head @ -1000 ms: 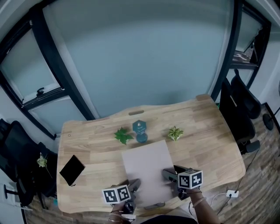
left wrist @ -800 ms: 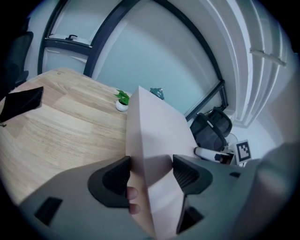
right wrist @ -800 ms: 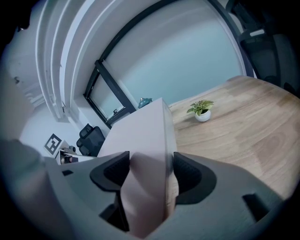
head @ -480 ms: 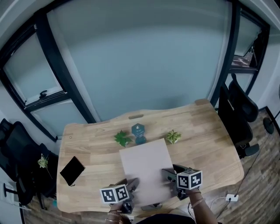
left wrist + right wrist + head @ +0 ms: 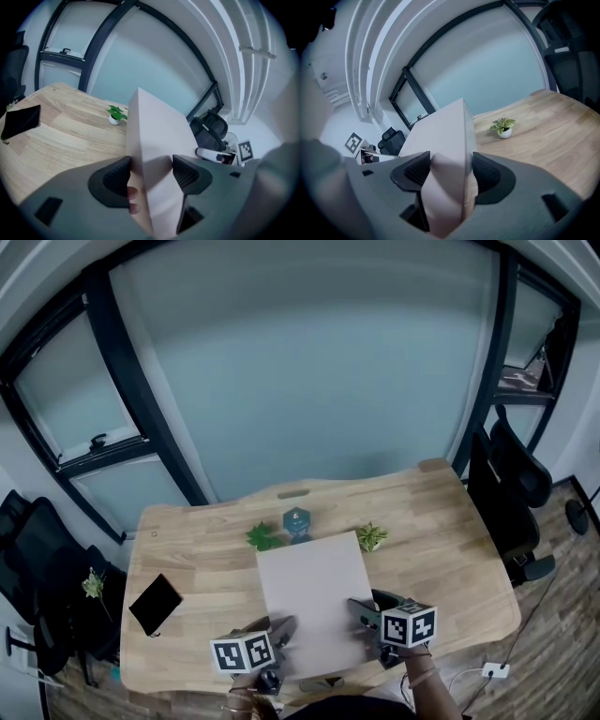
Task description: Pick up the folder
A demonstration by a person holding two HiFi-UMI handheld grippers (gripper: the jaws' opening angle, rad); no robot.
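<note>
Near edge: the left gripper (image 5: 151,174) is clamped on the folder (image 5: 314,601) at its near left corner, and the right gripper (image 5: 450,169) at its near right corner. The folder's edge is pinched between each pair of jaws. The folder appears raised off the table (image 5: 450,540), above its near middle.

Judged best: both sides are lifted together and level, with firm grip, so that no twist or slip occurs.

Farther: a small plant (image 5: 371,536) is noted just past the folder's far edge.

The folder (image 5: 317,601) is pale pinkish grey, the surface (image 5: 450,549) light brown wood, the ornament (image 5: 296,521) blue, the case (image 5: 155,604) black.
</note>
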